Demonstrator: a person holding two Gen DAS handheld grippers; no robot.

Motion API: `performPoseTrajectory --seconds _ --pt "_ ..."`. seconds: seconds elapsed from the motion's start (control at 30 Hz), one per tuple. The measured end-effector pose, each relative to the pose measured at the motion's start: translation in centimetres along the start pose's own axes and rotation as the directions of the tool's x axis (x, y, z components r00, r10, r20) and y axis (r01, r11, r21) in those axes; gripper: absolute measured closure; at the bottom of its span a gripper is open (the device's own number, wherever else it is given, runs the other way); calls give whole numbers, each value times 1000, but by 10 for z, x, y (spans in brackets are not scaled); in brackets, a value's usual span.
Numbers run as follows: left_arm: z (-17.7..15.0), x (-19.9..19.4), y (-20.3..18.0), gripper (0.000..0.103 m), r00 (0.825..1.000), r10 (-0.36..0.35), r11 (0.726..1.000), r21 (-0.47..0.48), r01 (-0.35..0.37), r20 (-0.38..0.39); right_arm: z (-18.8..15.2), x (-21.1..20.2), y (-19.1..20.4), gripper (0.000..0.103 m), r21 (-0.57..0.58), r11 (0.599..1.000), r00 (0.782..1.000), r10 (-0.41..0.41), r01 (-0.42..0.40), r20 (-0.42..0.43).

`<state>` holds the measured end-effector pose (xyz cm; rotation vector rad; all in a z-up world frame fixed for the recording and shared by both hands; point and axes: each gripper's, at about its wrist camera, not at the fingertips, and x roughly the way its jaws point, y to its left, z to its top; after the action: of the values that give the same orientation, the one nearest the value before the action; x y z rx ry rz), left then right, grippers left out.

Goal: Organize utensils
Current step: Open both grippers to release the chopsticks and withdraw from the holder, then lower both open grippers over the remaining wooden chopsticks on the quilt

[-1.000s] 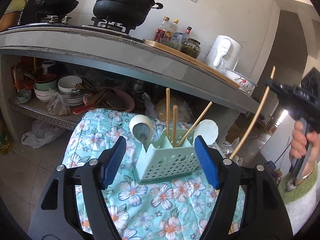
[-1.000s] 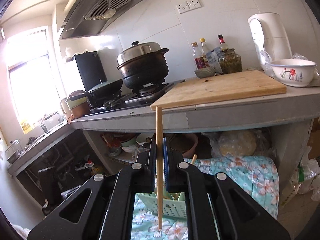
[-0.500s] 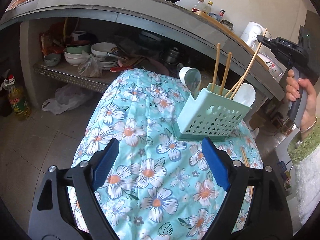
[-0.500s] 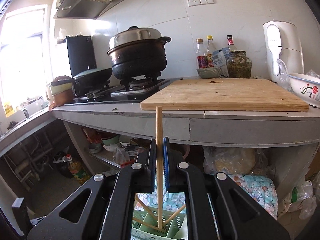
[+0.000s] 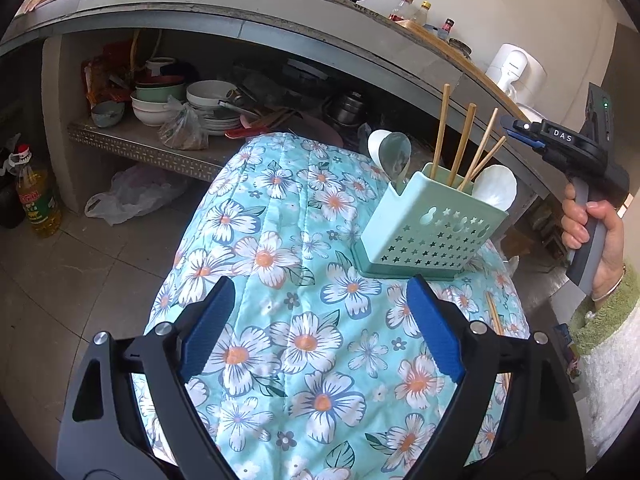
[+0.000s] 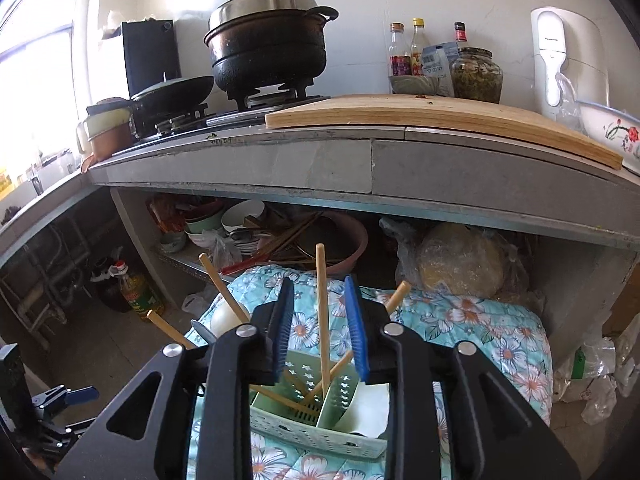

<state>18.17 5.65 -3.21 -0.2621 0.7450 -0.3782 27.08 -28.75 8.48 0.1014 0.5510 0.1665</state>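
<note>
A mint-green perforated utensil holder stands on a floral quilt. It holds several wooden chopsticks, a metal spoon and a white spoon. My left gripper is open and empty, low over the quilt in front of the holder. My right gripper is open just above the holder; a chopstick stands free between its blue pads, its lower end in the holder. It shows at the right in the left wrist view. One more chopstick lies on the quilt to the right.
A grey stone counter runs behind, with a stove, black pots, a wooden cutting board, bottles and a white kettle. Bowls and plates fill the shelf beneath. An oil bottle stands on the tiled floor at the left.
My right gripper lowered the chopstick into the holder and opened, letting go of it. My left gripper pulled back and tilted down over the quilt.
</note>
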Motion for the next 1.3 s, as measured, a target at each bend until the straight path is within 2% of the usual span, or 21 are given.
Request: performPoseTrajectory --seconds 0.2,0.37,0.47,0.6,0.77,0.93,1.07,1.3 --pt "-2 3 -9 19 1000 -14 1000 15 14 -16 -15 -33 -16 73 71 997 999 33 -34 8" --pt "-5 7 -22 18 999 -27 999 43 28 -37 -45 -69 -30 73 108 994 999 31 -30 -12" --pt "-9 11 -33 18 997 -40 997 66 44 -63 -73 -87 -45 73 163 987 998 26 -16 -56" --pt "-17 19 -50 18 993 -61 993 95 70 -101 -123 -98 -71 73 269 963 986 20 26 -164" --pt "-32 37 -72 15 984 -52 988 134 76 -171 -195 -95 -100 73 418 907 954 81 49 -288" --pt "-49 50 -100 12 976 -35 978 195 78 -216 -249 -83 -114 73 531 846 931 158 44 -329" --pt "-63 60 -118 10 970 -19 970 232 78 -244 -266 -72 -116 77 564 825 923 193 31 -333" --pt "-79 73 -134 10 956 -24 966 238 97 -292 -281 -59 -121 90 593 805 916 223 20 -333"
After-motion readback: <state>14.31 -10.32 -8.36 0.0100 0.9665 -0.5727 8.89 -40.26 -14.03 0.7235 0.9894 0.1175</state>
